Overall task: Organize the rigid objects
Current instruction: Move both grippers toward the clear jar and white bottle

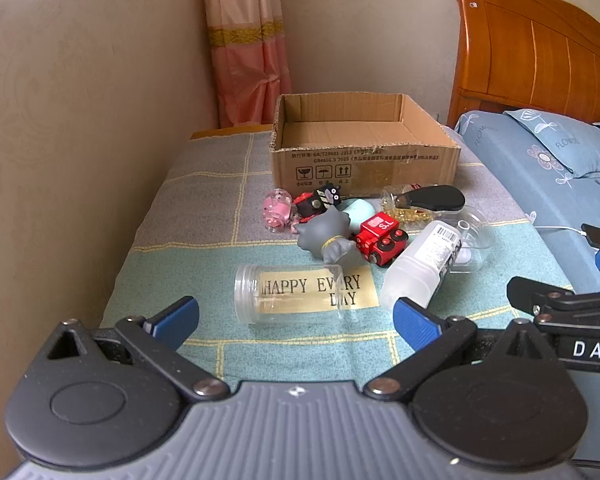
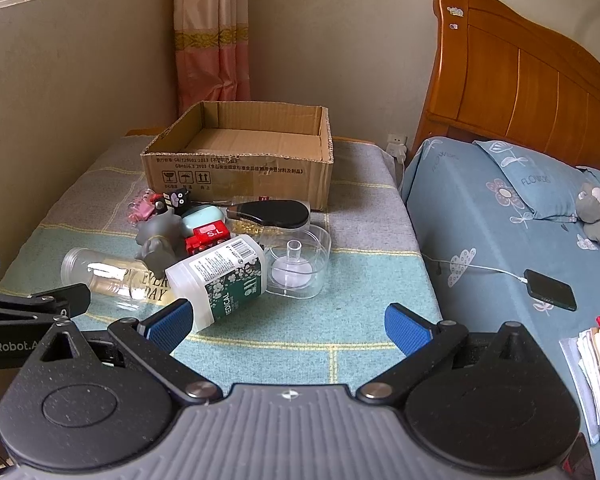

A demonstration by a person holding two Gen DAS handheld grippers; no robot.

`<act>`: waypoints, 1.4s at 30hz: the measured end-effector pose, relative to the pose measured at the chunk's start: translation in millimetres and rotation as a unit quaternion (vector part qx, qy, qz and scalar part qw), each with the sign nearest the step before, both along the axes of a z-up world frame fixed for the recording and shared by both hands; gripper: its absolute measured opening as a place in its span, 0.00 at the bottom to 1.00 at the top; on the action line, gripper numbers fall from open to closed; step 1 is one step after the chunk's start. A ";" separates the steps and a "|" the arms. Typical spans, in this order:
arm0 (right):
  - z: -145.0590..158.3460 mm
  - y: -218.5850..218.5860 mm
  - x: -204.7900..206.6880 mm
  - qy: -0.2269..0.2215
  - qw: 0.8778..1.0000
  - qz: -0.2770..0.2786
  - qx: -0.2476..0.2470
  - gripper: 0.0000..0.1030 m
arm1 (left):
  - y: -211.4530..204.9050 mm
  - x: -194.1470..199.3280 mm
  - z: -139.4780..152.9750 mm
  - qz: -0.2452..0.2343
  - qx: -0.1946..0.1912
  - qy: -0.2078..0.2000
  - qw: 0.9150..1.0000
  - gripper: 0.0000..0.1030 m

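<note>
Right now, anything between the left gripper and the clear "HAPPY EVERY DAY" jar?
Nothing visible. The left gripper is open and the jar lies on its side just ahead of it. The grey figurine sits just behind the jar.

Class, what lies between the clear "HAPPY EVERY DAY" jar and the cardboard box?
In the left wrist view, a grey toy figure lies between the clear jar and the cardboard box, with other small toys behind it.

box (image 1: 364, 160) open-topped, clutter (image 1: 352, 228) before it
</note>
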State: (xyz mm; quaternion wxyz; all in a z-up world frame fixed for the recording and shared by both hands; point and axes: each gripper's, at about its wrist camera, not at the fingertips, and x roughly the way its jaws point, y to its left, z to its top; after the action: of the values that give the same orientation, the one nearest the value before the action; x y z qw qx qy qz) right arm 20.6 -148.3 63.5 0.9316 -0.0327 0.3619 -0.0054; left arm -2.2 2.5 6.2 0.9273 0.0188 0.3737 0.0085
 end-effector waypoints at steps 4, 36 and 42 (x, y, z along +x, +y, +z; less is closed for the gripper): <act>0.0 0.0 0.5 0.000 1.000 0.000 0.001 1.00 | -0.1 0.0 -0.8 0.000 0.000 -0.001 1.000 0.99; -7.0 1.5 12.0 -0.018 0.999 0.034 0.005 1.00 | 6.5 16.4 -16.8 -0.051 -0.006 -0.021 0.998 0.99; -15.0 4.0 17.6 -0.019 0.998 0.064 0.001 1.00 | 10.8 22.3 -28.3 -0.069 -0.009 -0.017 0.997 0.99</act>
State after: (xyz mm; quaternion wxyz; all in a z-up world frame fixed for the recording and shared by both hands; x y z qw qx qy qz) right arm 38.2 -144.2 48.5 0.9367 -0.0548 0.3417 0.0538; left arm 20.1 13.3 -22.1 0.9322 0.0356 0.3554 -0.0583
